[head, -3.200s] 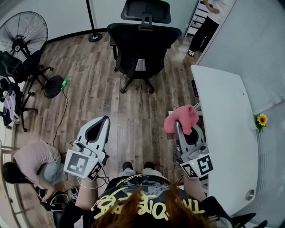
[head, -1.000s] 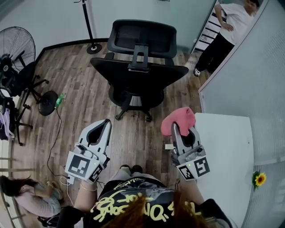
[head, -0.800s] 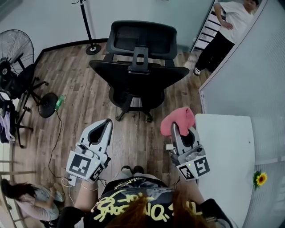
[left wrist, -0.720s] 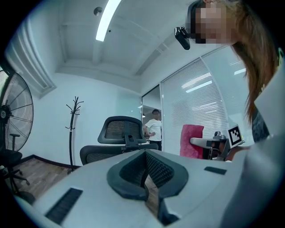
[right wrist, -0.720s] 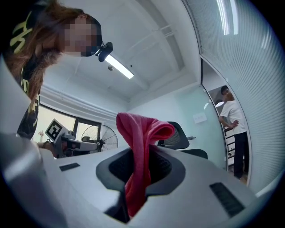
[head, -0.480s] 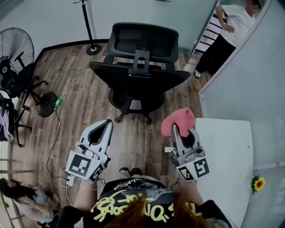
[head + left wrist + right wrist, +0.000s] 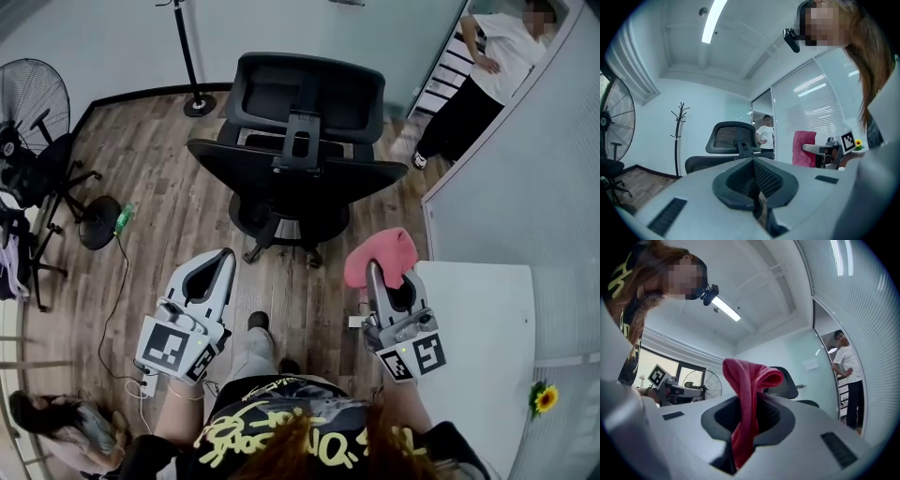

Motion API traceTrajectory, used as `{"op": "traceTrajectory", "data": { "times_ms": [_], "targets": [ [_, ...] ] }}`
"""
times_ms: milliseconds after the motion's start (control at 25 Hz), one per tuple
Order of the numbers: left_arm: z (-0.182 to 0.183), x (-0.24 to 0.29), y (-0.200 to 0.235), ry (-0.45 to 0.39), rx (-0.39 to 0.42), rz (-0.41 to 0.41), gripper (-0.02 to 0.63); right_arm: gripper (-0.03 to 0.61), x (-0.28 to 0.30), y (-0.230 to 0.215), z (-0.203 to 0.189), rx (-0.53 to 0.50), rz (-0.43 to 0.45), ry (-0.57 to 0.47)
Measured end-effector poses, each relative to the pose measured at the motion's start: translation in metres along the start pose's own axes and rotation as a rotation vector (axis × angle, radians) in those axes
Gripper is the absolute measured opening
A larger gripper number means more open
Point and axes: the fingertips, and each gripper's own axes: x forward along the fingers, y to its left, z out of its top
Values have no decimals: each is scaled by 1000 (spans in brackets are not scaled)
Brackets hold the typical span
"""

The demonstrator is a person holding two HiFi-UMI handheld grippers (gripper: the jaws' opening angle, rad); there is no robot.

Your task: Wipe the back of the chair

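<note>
**Cloth raised, chair still out of reach**

A person stands on a wood floor point(image 7: 178, 187) with both forearms held forward at waist height, a gripper in each hand pointing toward 12 o'clock. The right gripper point(image 7: 379, 276) has its jaws clamped on a pink cloth point(image 7: 381, 253), which bunches up above the tips. The left gripper point(image 7: 219, 263) is level with it at 9 o'clock, jaws pressed together with nothing between them. The black office chair point(image 7: 295, 178) stands at 12 o'clock, well apart from both grippers, its back turned toward the person. A white desk point(image 7: 487, 337) lies at 3 o'clock, a fan point(image 7: 33, 98) at 10 o'clock, a bystander point(image 7: 478, 75) at 1 o'clock.
</note>
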Motion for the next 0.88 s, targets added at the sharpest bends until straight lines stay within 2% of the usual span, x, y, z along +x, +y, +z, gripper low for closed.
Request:
{"op": "traceTrajectory", "data": {
  "times_ms": [520,720,880],
  "targets": [
    [14,82,88,3,19,-91,-5,60,94,-35,-1,-45,-107,-29],
    [18,105,110,15,26,-143,-5,60,122,-40,-1,-69,-148,-30],
    [17,117,124,13,22,-168,-5,60,136,-60,14,-119,-203,-53]
  ]
}}
